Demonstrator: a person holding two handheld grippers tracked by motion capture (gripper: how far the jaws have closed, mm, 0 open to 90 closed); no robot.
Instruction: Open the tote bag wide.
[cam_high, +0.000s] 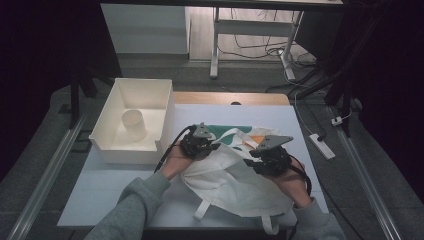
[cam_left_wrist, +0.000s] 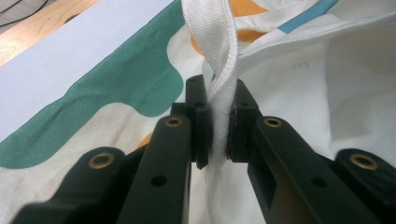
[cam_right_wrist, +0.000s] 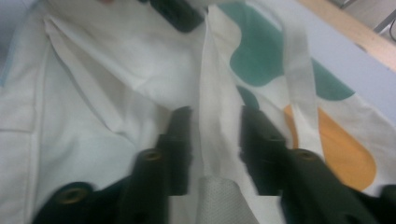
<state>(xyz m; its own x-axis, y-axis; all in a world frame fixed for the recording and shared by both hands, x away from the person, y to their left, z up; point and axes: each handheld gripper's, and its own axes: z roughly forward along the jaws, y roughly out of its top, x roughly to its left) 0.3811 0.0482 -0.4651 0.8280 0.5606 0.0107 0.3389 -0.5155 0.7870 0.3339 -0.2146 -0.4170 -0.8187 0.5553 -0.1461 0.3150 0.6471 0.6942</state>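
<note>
Your left gripper (cam_left_wrist: 219, 126) is clamped on the bag's strap (cam_left_wrist: 219, 70). Your right gripper (cam_right_wrist: 215, 140) straddles a fold of the bag (cam_high: 225, 175) – not yet pinched; close fully before lifting.

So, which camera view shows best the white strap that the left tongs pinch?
The left gripper view: the strap runs twisted between the shut left tongs, close and sharp. The high view shows it tiny beside those tongs. The right gripper view shows a flat strap whose identity I cannot tell.
</note>
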